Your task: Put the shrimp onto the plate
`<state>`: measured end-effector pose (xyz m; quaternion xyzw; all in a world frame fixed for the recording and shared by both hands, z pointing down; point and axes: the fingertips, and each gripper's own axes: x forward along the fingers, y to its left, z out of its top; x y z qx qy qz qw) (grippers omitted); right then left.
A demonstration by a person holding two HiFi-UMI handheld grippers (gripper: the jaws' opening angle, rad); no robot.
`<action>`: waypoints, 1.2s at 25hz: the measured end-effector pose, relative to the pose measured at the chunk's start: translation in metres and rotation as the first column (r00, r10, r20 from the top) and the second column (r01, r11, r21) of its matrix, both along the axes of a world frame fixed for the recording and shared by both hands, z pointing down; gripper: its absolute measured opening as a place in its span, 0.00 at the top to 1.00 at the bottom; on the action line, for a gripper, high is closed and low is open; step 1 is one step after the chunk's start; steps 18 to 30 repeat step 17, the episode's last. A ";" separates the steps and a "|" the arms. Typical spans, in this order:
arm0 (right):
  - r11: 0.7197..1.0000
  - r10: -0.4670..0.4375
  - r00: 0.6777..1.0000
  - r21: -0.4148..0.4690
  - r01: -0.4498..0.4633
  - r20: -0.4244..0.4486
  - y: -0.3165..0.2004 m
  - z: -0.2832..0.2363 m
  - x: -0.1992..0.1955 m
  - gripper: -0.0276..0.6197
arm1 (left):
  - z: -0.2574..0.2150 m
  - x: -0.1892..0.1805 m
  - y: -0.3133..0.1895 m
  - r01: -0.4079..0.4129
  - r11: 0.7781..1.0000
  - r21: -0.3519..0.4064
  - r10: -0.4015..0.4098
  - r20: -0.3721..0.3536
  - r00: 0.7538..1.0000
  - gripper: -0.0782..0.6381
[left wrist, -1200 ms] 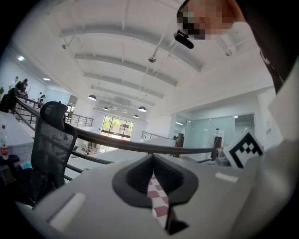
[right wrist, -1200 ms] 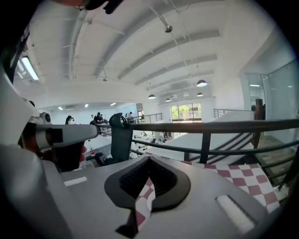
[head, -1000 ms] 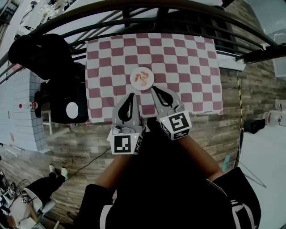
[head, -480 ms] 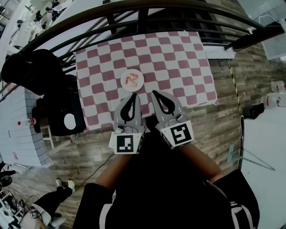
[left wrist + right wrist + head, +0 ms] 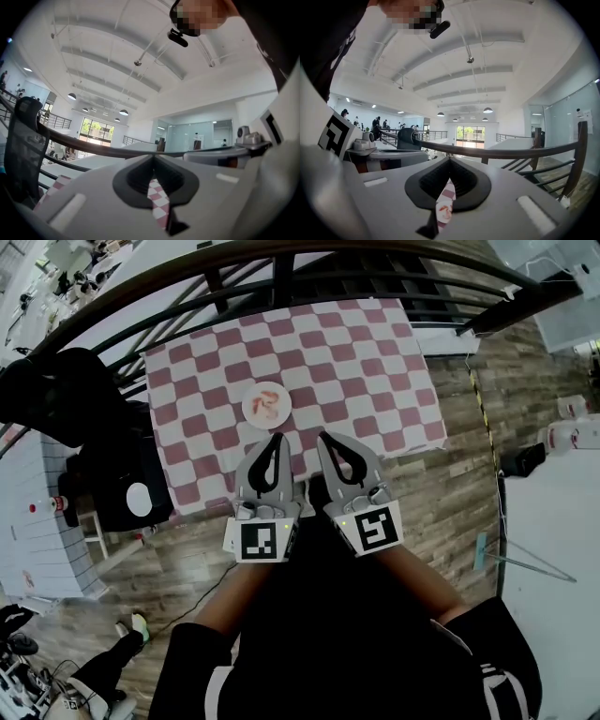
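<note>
Since the shrimp [image 5: 268, 405] lie on the plate [image 5: 247, 410] atop the checked cloth [image 5: 356, 362], while our left gripper [image 5: 274, 437] and right gripper [image 5: 324, 438] sit closed and empty near it, we judge the task done, nothing left.

So the bench [image 5: 424, 430] is pretty much fully covered by a red-and-white checkered cloth [image 5: 356, 362] that lies flat and hangs a bit over the edges. The only thing sitting right on the cloth is a small round white plate [image 5: 267, 405], on the left half in the head view, closer to the near edge than the far one.
</note>
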<state>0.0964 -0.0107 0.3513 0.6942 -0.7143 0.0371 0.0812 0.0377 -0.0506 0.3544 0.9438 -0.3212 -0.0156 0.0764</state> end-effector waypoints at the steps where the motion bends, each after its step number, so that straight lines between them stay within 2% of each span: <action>1: 1.000 -0.003 1.000 -0.002 0.003 -0.001 0.000 0.001 -0.001 0.96 | 0.002 -0.002 0.000 0.005 1.000 -0.001 -0.005 0.004 1.000 0.88; 4: 1.000 -0.019 1.000 0.000 0.019 0.000 -0.003 0.000 -0.003 0.96 | 0.004 -0.008 -0.002 0.032 0.999 0.004 -0.032 -0.005 0.999 0.88; 9: 0.999 -0.049 0.999 0.013 0.049 0.012 -0.011 -0.002 -0.009 0.96 | 0.002 -0.014 -0.005 0.056 0.998 -0.007 -0.056 0.023 0.998 0.88; 15: 0.992 -0.125 0.992 0.033 0.125 -0.021 -0.019 -0.004 -0.022 0.96 | 0.003 -0.021 -0.013 0.104 0.995 -0.002 -0.104 0.027 0.994 0.88; 30: 0.991 -0.130 0.991 0.033 0.131 -0.018 -0.020 -0.004 -0.020 0.96 | 0.004 -0.020 -0.014 0.112 0.994 0.002 -0.112 0.032 0.993 0.88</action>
